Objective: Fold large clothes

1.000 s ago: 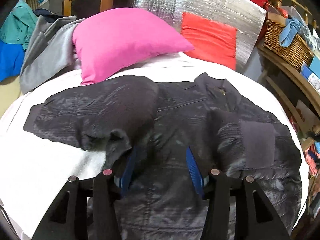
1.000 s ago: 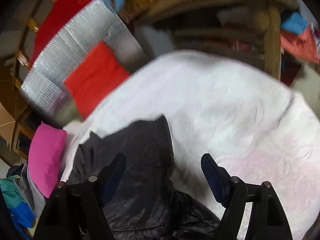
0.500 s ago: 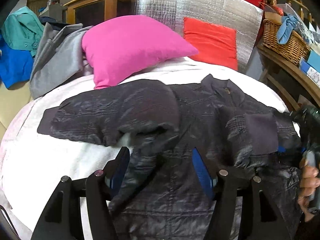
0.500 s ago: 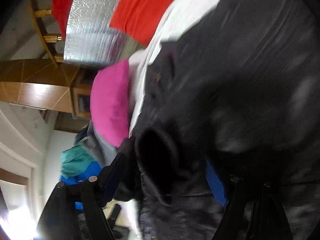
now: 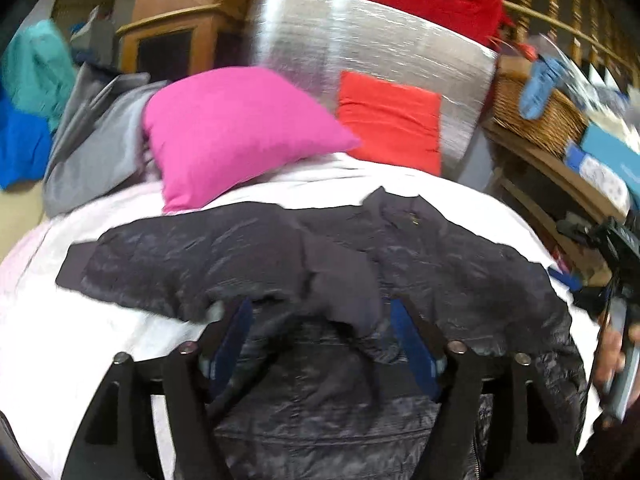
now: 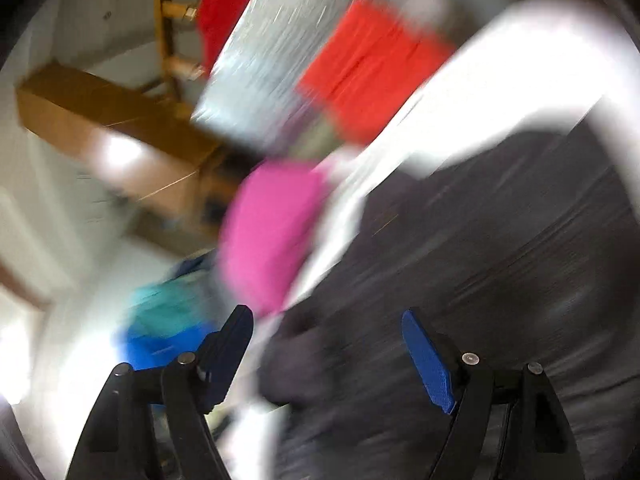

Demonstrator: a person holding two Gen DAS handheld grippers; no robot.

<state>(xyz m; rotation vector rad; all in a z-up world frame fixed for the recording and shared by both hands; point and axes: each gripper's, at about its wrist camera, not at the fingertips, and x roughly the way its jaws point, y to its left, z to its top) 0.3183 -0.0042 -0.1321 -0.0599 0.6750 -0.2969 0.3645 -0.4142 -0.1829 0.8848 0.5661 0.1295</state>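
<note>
**foldfan:** So where's the jacket (image 5: 420,272) right now?

**rigwatcher:** Spread across the white bedcover (image 5: 72,332), collar toward the pillows. One sleeve stretches out to the left, the other is folded over the chest so its dark cuff sits mid-body. The pink pillow (image 5: 236,132) and the red cushion (image 5: 390,116) sit just behind it, against a silver padded sheet (image 5: 360,40).

**foldfan:** And the left gripper (image 5: 320,344)?

**rigwatcher:** Its jaws have just been opening. The blue pads stand apart on either side of a bunched ridge of jacket fabric, and I don't see them pressing it. Released, I'd say, with cloth lying between.

**foldfan:** Right one?

**rigwatcher:** The right gripper (image 6: 328,356) view is badly smeared, but the two blue pads are clearly spread wide with nothing pinched. It hangs over the jacket's edge, dark fabric under the right pad, white cover and the pink pillow further off. From the left view you can see a hand (image 5: 612,352) gripping its handle at the bed's right side, by the wooden shelf (image 5: 548,164) with the wicker basket (image 5: 536,116).
</note>
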